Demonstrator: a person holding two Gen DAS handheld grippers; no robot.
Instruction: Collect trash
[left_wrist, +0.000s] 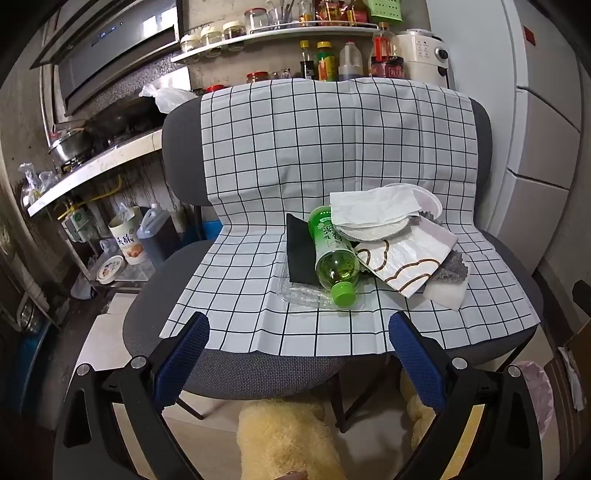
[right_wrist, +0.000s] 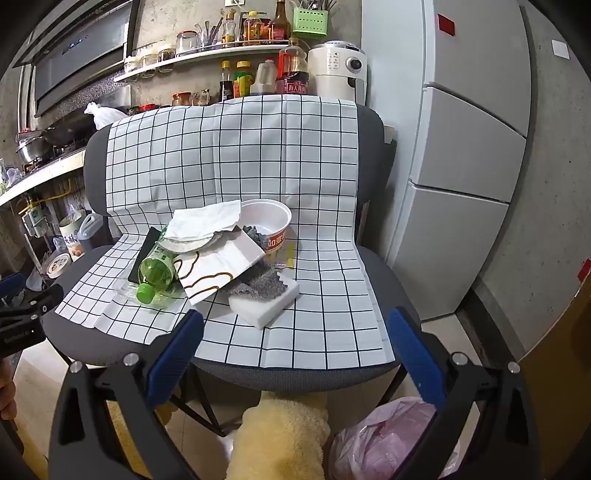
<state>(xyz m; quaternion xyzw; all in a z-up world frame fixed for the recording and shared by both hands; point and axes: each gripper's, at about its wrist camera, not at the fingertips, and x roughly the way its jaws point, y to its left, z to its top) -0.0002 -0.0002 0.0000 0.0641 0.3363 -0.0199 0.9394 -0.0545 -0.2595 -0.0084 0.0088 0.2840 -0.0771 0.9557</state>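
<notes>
Nearest: left gripper and right gripper, both with blue pads spread wide, nothing between them, short of the chair's front edge. Pink-lined bin on the floor below right; contents not visible.

On the checked cloth, the trash pile looks untouched: white foam block closest, green bottle lying cap-forward on a clear tray, printed paper bag, grey scrap, tissue over paper plates, then noodle cup farthest.

Judgement: collecting not begun; every piece left.
</notes>
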